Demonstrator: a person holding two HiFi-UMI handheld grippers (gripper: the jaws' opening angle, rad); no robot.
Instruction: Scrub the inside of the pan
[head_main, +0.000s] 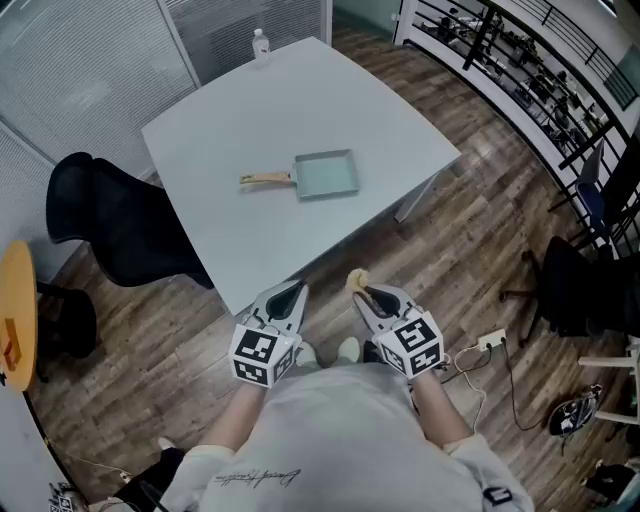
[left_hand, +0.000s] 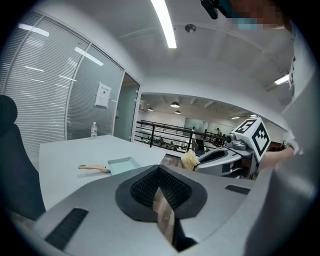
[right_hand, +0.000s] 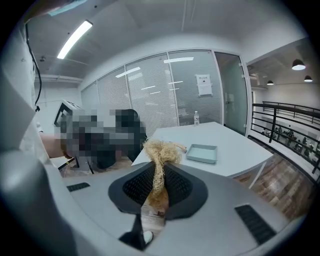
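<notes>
A pale green rectangular pan (head_main: 327, 174) with a wooden handle (head_main: 265, 179) lies near the middle of the grey table (head_main: 240, 130); it also shows as the pan (left_hand: 123, 164) in the left gripper view and the pan (right_hand: 202, 153) in the right gripper view. Both grippers hang in front of the table's near edge, well short of the pan. My right gripper (head_main: 362, 293) is shut on a tan fibre scrubber (right_hand: 159, 155), whose tuft (head_main: 356, 279) sticks out past the jaws. My left gripper (head_main: 288, 296) is shut with nothing in it.
A clear water bottle (head_main: 260, 44) stands at the table's far corner. A black office chair (head_main: 115, 225) sits left of the table. Wooden floor lies around, with a power strip and cable (head_main: 490, 342) to my right. A railing (head_main: 530, 70) runs along the far right.
</notes>
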